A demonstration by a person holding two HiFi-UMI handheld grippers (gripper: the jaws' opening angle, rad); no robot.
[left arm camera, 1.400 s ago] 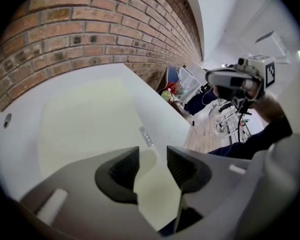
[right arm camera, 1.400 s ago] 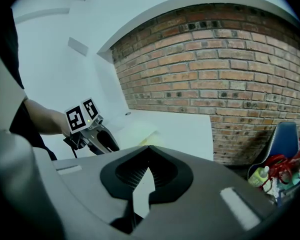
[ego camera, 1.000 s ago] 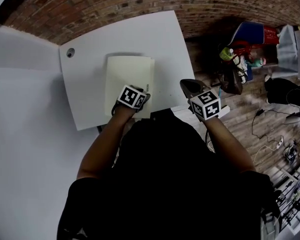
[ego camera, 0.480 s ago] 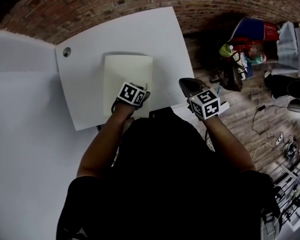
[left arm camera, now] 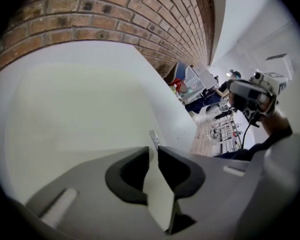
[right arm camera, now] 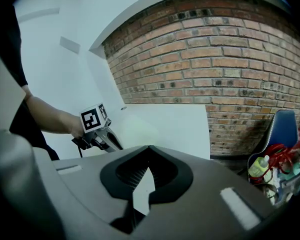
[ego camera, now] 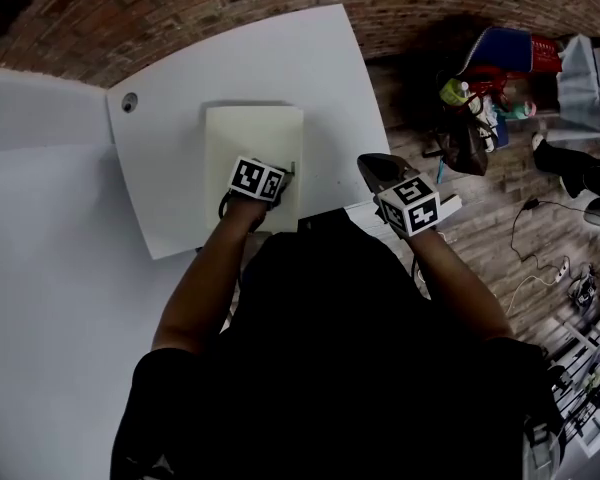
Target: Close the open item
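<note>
A pale cream folder (ego camera: 250,138) lies flat on the white table (ego camera: 320,78); in the left gripper view it (left arm camera: 80,104) fills the ground ahead. My left gripper (ego camera: 280,175) hovers over the folder's near right part. Its jaws (left arm camera: 153,151) are closing to a narrow gap, and only the cream surface shows between them. A thin grey strip (left arm camera: 154,139) sticks up just beyond the tips. My right gripper (ego camera: 368,165) is at the table's near right edge, shut (right arm camera: 149,148) with nothing in it, and it looks across at the left gripper (right arm camera: 97,129).
A round cable hole (ego camera: 129,101) sits at the table's far left corner. A second white table (ego camera: 40,268) adjoins on the left. A brick wall (ego camera: 180,8) runs behind. To the right, on the wooden floor, stands a blue chair (ego camera: 505,53) with bags and a bottle.
My left gripper has moved a little left and farther over the folder. The right gripper has stayed where it was.
</note>
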